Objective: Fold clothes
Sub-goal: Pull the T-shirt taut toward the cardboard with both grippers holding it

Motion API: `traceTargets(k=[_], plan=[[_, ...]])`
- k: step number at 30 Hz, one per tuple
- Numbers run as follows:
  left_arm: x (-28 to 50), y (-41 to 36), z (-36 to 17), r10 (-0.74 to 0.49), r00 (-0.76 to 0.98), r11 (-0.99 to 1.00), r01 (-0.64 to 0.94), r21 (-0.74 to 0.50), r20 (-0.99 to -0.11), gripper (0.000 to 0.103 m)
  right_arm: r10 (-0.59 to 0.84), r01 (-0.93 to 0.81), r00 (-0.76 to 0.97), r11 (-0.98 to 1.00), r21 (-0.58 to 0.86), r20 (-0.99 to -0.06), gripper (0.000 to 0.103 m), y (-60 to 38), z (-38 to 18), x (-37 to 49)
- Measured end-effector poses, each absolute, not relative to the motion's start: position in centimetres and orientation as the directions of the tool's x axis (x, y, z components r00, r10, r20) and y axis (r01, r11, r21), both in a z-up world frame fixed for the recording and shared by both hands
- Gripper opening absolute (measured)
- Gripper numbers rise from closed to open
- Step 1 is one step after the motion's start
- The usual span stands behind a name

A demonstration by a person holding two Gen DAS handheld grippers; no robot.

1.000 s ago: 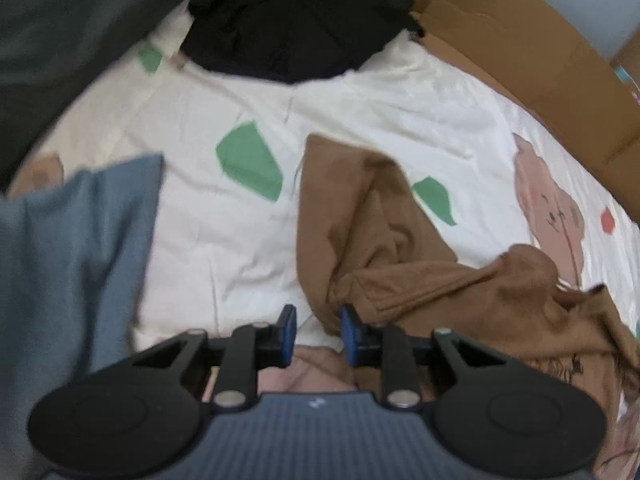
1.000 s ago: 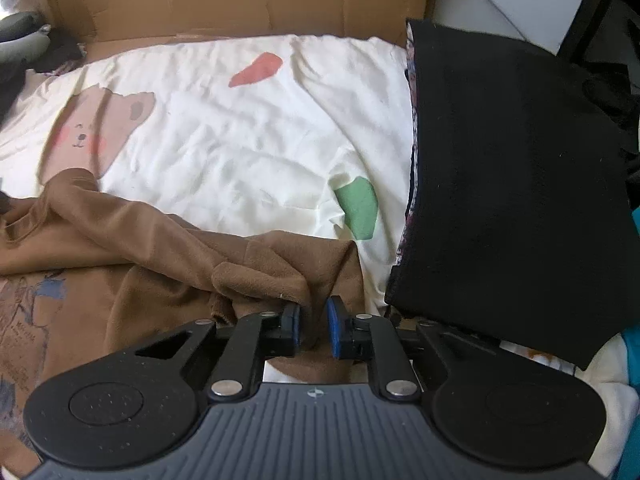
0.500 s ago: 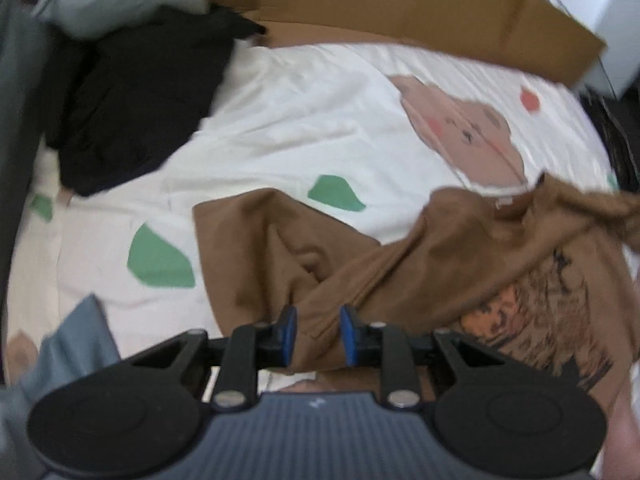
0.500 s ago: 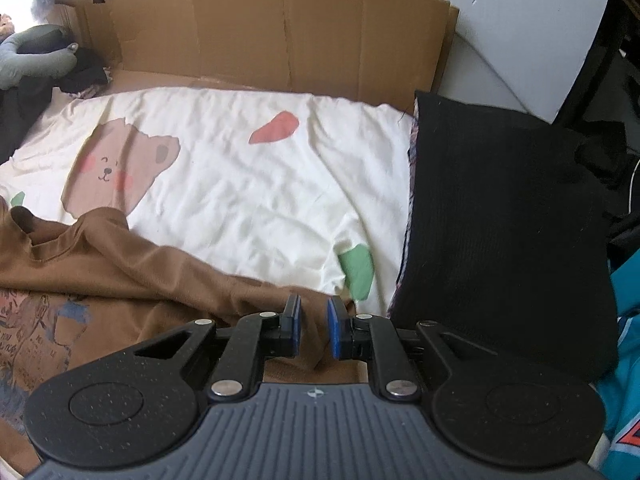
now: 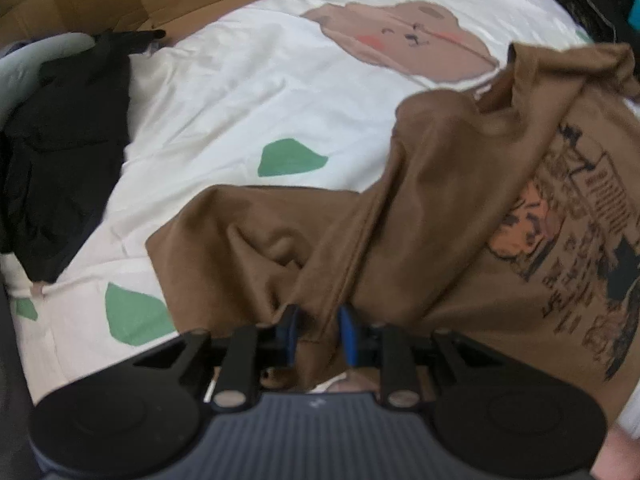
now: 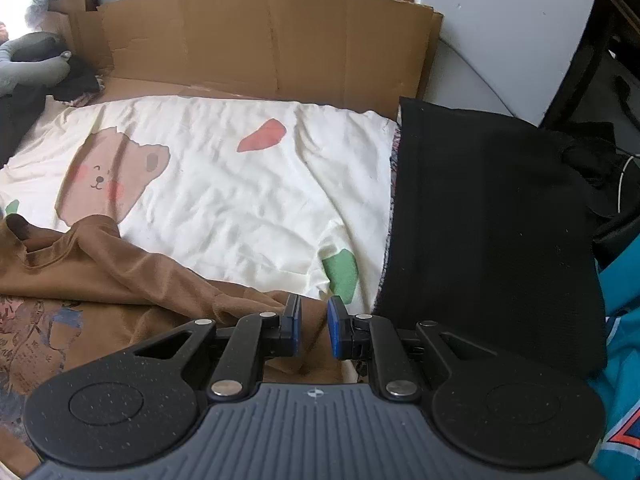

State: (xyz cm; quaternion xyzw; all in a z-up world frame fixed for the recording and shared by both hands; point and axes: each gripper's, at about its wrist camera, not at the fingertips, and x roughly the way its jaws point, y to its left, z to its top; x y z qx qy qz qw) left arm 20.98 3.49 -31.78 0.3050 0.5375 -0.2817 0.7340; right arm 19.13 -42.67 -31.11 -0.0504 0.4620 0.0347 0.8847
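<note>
A brown T-shirt (image 5: 440, 208) with a printed graphic lies crumpled on a cream bedsheet (image 5: 256, 92) with bear and green patches. My left gripper (image 5: 318, 326) is shut on a bunched fold of the shirt, which runs between the blue pads. In the right wrist view the same brown T-shirt (image 6: 120, 280) spreads to the left. My right gripper (image 6: 313, 326) is shut on the shirt's edge, with brown cloth filling the narrow gap between its pads.
A black garment (image 5: 60, 152) lies at the sheet's left. A folded black cloth (image 6: 488, 232) lies on the right, with a teal garment (image 6: 620, 360) beside it. A cardboard wall (image 6: 264, 36) stands behind the bed. A grey cushion (image 6: 32, 64) sits far left.
Both grippers have lifted and pulled back with the shirt. The left view swung right, so the printed front now shows. The blue garment at left has left the view.
</note>
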Motion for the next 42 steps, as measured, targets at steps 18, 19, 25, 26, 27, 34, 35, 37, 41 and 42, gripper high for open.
traceTargets(k=[18, 19, 25, 26, 27, 34, 35, 37, 41, 42], plan=[[21.0, 4.8, -31.8, -0.084, 0.317, 0.67, 0.72, 0.182, -0.945, 0.008, 0.179, -0.302, 0.528, 0.953, 0.014, -0.83, 0.014, -39.6, -31.8, 20.7], [21.0, 4.9, -31.5, -0.085, 0.323, 0.674, 0.716, 0.185, -0.943, 0.008, 0.193, -0.316, 0.524, 0.949, 0.021, -0.829, 0.014, -39.4, -31.8, 20.7], [20.7, 5.1, -31.3, -0.082, 0.33, 0.677, 0.711, 0.19, -0.94, 0.008, 0.238, -0.348, 0.494, 0.936, 0.06, -0.836, 0.014, -38.6, -32.7, 22.1], [20.6, 5.1, -31.4, -0.081, 0.329, 0.677, 0.711, 0.19, -0.941, 0.008, 0.241, -0.34, 0.486, 0.938, 0.073, -0.84, 0.014, -38.7, -33.2, 22.3], [20.5, 5.1, -31.5, -0.081, 0.329, 0.678, 0.71, 0.19, -0.941, 0.008, 0.242, -0.338, 0.472, 0.938, 0.079, -0.847, 0.014, -38.6, -33.7, 22.3], [20.0, 5.0, -31.8, -0.087, 0.33, 0.685, 0.705, 0.184, -0.94, 0.008, 0.222, -0.36, 0.4, 0.93, 0.07, -0.889, 0.014, -37.9, -36.7, 21.0], [20.0, 5.0, -31.8, -0.087, 0.331, 0.685, 0.705, 0.184, -0.94, 0.008, 0.212, -0.367, 0.398, 0.929, 0.057, -0.892, 0.014, -37.7, -37.0, 20.8], [19.9, 5.0, -31.9, -0.088, 0.332, 0.685, 0.704, 0.184, -0.939, 0.008, 0.188, -0.381, 0.402, 0.924, 0.023, -0.896, 0.015, -37.3, -37.3, 20.5], [19.9, 5.0, -32.0, -0.09, 0.332, 0.686, 0.704, 0.184, -0.939, 0.008, 0.18, -0.421, 0.42, 0.907, -0.015, -0.889, 0.016, -36.6, -36.7, 20.2], [19.8, 5.0, -32.0, -0.09, 0.332, 0.685, 0.705, 0.184, -0.939, 0.008, 0.181, -0.433, 0.422, 0.901, -0.023, -0.888, 0.016, -36.4, -36.4, 20.2]])
